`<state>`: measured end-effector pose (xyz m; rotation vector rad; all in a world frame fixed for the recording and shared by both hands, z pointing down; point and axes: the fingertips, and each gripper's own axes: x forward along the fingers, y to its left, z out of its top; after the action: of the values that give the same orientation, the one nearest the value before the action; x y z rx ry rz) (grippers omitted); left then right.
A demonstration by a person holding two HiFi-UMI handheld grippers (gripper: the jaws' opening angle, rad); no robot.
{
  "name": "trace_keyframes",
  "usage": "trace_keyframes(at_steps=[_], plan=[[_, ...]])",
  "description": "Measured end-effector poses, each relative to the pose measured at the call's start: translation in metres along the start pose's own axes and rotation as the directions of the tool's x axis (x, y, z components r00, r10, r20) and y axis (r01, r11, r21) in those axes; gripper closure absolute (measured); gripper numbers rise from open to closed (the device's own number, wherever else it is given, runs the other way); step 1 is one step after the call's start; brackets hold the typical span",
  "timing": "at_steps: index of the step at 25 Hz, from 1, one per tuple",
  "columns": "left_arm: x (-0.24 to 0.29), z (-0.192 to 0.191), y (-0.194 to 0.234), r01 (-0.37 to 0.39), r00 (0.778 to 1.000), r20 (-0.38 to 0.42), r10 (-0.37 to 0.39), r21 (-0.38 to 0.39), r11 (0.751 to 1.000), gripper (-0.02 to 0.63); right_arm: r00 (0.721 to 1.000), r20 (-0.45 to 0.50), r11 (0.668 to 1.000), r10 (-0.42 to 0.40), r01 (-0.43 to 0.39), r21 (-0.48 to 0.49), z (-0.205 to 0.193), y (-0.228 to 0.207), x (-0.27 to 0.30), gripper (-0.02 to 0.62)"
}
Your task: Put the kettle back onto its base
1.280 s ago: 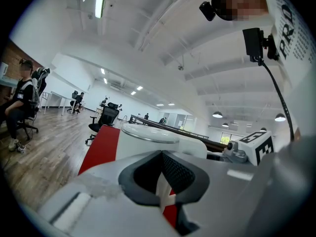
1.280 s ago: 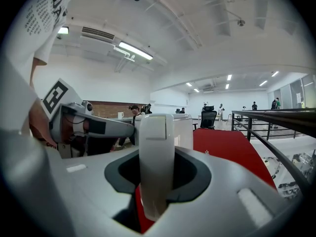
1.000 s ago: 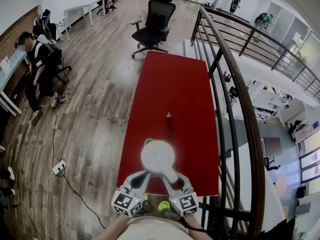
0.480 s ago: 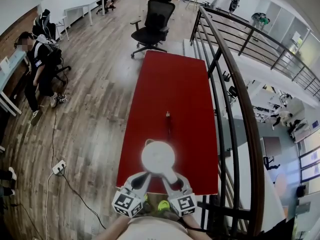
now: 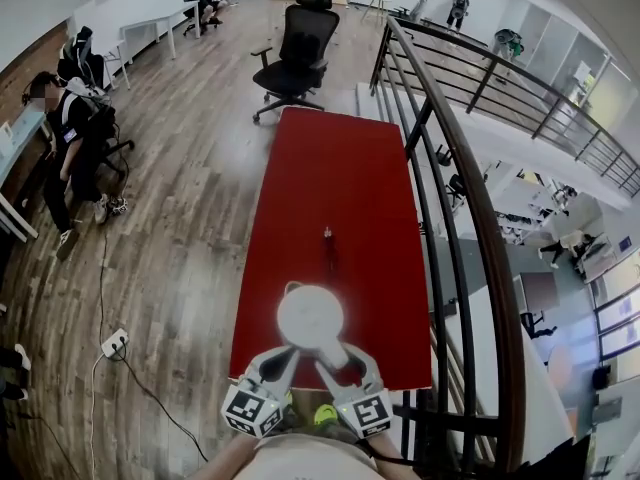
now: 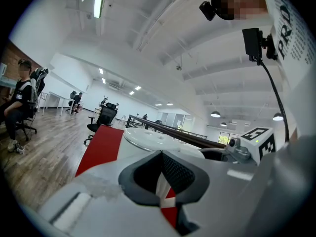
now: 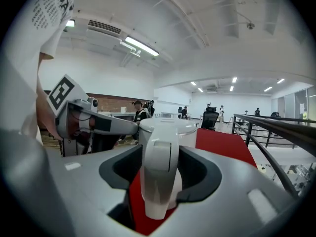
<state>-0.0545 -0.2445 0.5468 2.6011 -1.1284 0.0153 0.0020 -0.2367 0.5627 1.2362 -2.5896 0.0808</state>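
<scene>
- The kettle is white and stands upright, lid on, on the red table. It sits straight ahead of both grippers, near the table end closest to them.
- Its handle faces back toward the tools and stands between the jaws of the right gripper. Those jaws have just been opening. They now stand wide, the pads are off the handle, and the grip is released.
- Judgement: the kettle stands on its own weight, so this looks like the let-go after setting down.
- The left gripper sits just left of the handle with its tips at the kettle's wall. Its jaws are drawn together and hold nothing. It probably steadies the body against tipping, but no view shows whether it actually touches.
- The base is not visible. From above the kettle's body covers it, and in both gripper views the jaws cut off the kettle's foot. Seating is unconfirmed.
- A thin dark cord lies on the table beyond the kettle. It may be the base's lead, but it is too small to tell.
- A railing runs along the right gripper's outer side.
</scene>
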Motion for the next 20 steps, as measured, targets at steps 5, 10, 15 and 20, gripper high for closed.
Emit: trace_keyframes(at_steps=[5, 10, 15, 20], plan=[[0.002, 0.012, -0.007, 0.011, 1.000, 0.025, -0.012, 0.024, 1.000, 0.614, 0.999, 0.050, 0.998, -0.015, 0.018, -0.061, 0.029, -0.003, -0.005, 0.352], [0.001, 0.016, -0.015, 0.012, 0.999, 0.041, -0.014, 0.033, 0.999, 0.614, 0.997, 0.062, 0.992, -0.043, 0.050, -0.118, 0.038, -0.003, -0.012, 0.402], [-0.001, 0.014, -0.017, 0.004, 0.999, 0.039, -0.005, 0.032, 0.999, 0.615, 0.997, 0.061, 0.994, -0.047, 0.053, -0.098, 0.036, -0.003, -0.013, 0.403], [0.000, 0.012, -0.018, 0.009, 0.999, 0.035, -0.010, 0.026, 1.000, 0.615, 0.998, 0.043, 0.994, -0.042, 0.046, -0.096, 0.033, -0.004, -0.014, 0.402]])
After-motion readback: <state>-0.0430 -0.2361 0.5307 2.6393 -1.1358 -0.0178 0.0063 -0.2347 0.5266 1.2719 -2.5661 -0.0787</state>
